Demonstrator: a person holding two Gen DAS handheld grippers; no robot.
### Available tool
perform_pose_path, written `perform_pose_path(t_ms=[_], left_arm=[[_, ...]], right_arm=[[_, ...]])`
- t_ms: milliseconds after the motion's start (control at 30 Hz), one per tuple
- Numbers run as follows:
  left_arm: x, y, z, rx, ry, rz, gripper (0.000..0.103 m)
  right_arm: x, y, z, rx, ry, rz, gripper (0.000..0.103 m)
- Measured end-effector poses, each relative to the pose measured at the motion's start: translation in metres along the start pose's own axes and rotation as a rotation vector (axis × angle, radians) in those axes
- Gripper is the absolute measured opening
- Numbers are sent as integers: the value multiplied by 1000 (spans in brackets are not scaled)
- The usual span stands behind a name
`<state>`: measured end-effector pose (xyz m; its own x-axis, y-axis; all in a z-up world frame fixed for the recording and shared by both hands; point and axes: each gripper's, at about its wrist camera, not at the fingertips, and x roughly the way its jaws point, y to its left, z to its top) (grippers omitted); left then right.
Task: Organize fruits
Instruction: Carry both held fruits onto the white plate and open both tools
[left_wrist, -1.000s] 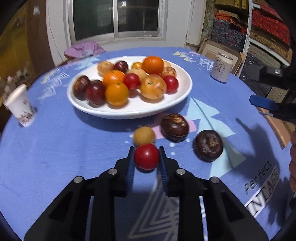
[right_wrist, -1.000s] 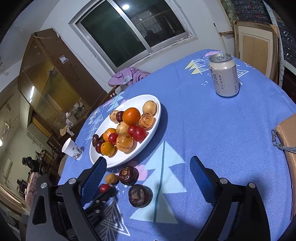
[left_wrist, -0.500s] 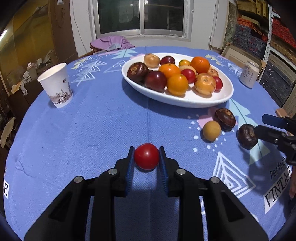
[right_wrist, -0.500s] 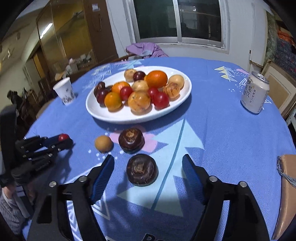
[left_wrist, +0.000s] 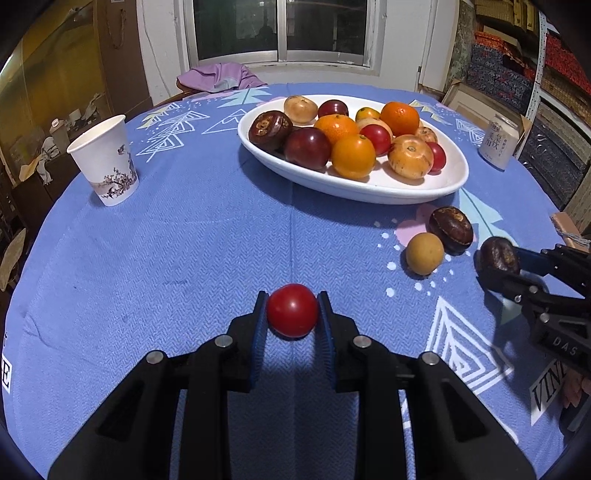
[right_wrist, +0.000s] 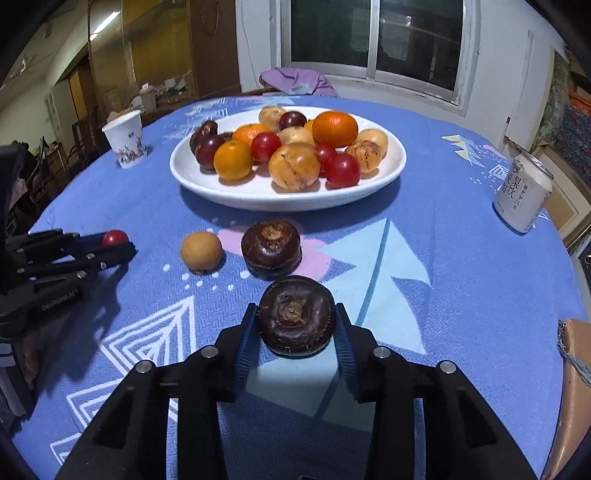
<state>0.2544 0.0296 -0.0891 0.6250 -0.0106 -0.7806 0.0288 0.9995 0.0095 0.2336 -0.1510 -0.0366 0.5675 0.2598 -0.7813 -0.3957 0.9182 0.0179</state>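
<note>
Holding two fruits at once, both short of the white plate (right_wrist: 384, 181): left gripper (left_wrist: 291, 314) closed on a red tomato (left_wrist: 291, 309), right gripper (right_wrist: 295, 325) closed on a dark brown round fruit (right_wrist: 295, 314). Plate already heaped with oranges, tomatoes and other fruit, so most sorting judged done. Left on the cloth just in front of the plate: a second dark fruit (right_wrist: 271, 248) and a small tan fruit (right_wrist: 201, 251). Four pieces outstanding in all.
</note>
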Motion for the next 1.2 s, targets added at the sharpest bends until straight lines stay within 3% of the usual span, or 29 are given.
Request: perform_pose_path(t_ms=[133, 300, 433, 700, 933, 1200], left_arm=[[-2, 0, 0, -7, -7, -17, 26], [-7, -4, 1, 9, -36, -28, 25], [-22, -2, 10, -7, -90, -18, 25], [-49, 0, 102, -32, -214, 6, 25], [6, 9, 158, -119, -185, 10, 25], [62, 7, 164, -92, -115, -22, 25]], right_arm=[[-10, -3, 4, 15, -41, 21, 42], [-4, 0, 4, 9, -17, 32, 41], [-28, -10, 13, 61, -101, 53, 41], [-56, -35, 80, 145, -231, 41, 41], [-6, -18, 125, 121, -179, 93, 41], [35, -5, 129, 68, -126, 74, 41]])
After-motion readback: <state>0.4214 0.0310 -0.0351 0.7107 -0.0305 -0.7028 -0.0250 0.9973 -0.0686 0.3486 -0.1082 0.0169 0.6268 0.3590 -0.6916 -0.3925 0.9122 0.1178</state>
